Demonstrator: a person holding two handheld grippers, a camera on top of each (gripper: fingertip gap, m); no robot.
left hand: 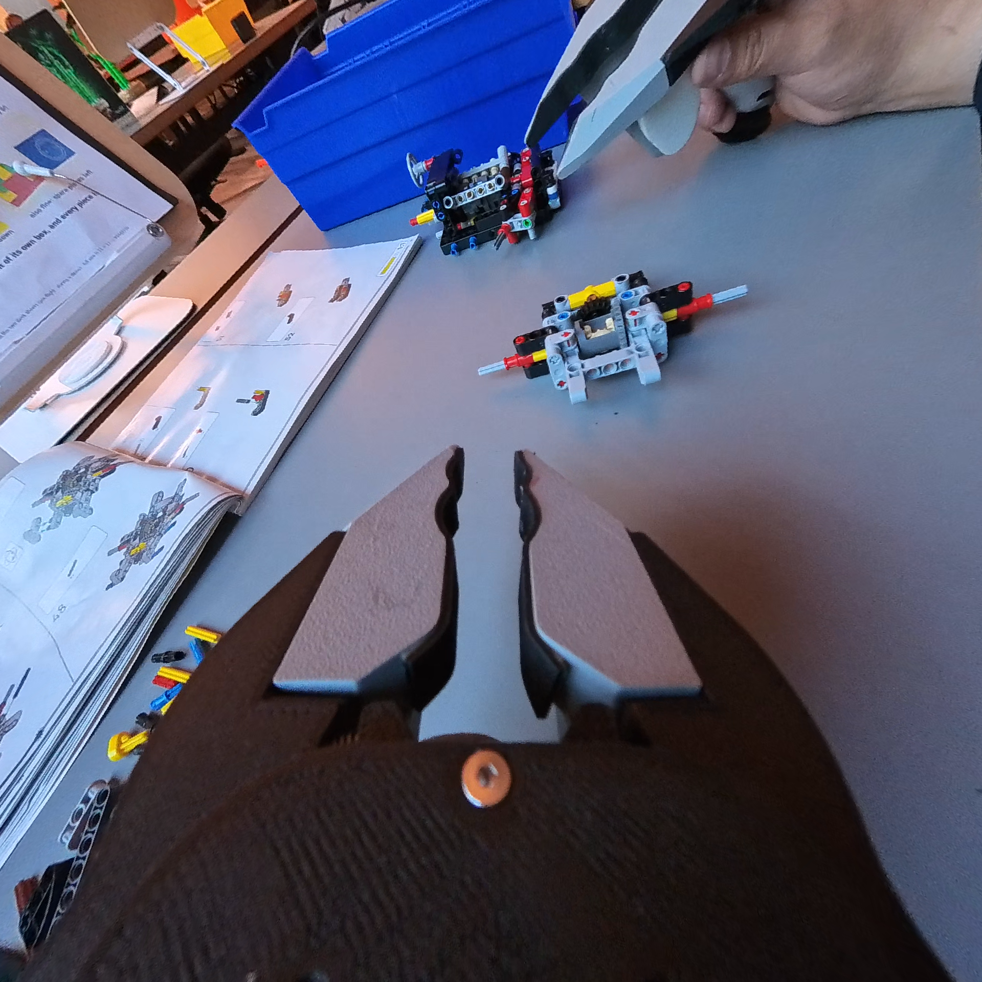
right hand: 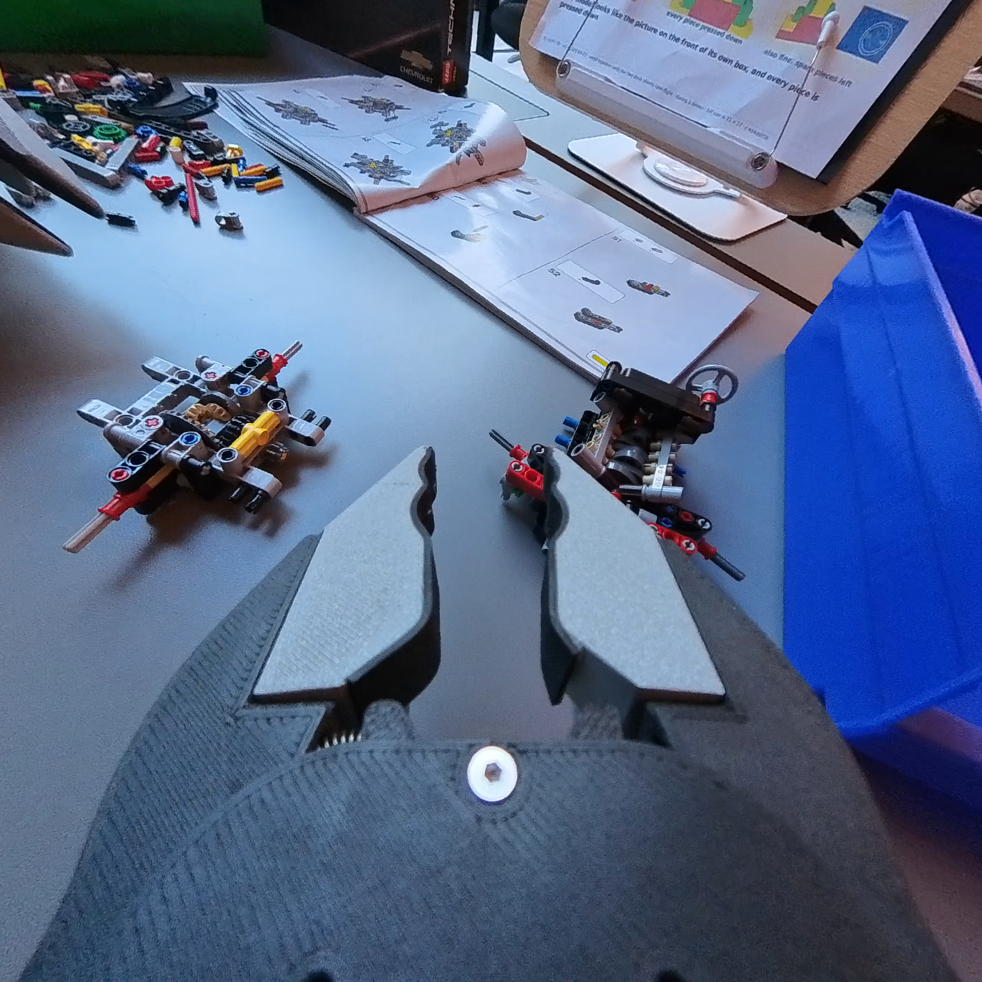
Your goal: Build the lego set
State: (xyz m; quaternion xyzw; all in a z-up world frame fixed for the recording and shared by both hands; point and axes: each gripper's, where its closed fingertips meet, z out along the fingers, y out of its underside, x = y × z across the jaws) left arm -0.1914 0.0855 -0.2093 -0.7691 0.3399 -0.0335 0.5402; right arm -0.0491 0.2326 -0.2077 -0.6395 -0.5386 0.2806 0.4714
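My left gripper (left hand: 489, 457) hovers over bare grey table (left hand: 744, 505), its jaws slightly apart with nothing between the pads. A light grey axle assembly (left hand: 606, 335) with yellow and red parts lies ahead of it. My right gripper (right hand: 489, 454) is open. Its right finger (right hand: 584, 531) stands against a black and red assembly with a small steering wheel (right hand: 637, 441), and a red beam pokes into the gap. The left pad is clear of it. In the left wrist view the right gripper (left hand: 547, 157) comes down onto that assembly (left hand: 489, 196) from the upper right, held by a hand (left hand: 850, 58).
A blue bin (left hand: 414, 95) stands behind the black assembly, at the right in the right wrist view (right hand: 892, 451). An open instruction booklet (left hand: 255, 361) lies to the left. Loose small parts (right hand: 133, 143) lie beyond it. A stand with a printed sheet (right hand: 691, 79) is at the back. The left gripper's tips are roughly 20 cm from the right gripper's.
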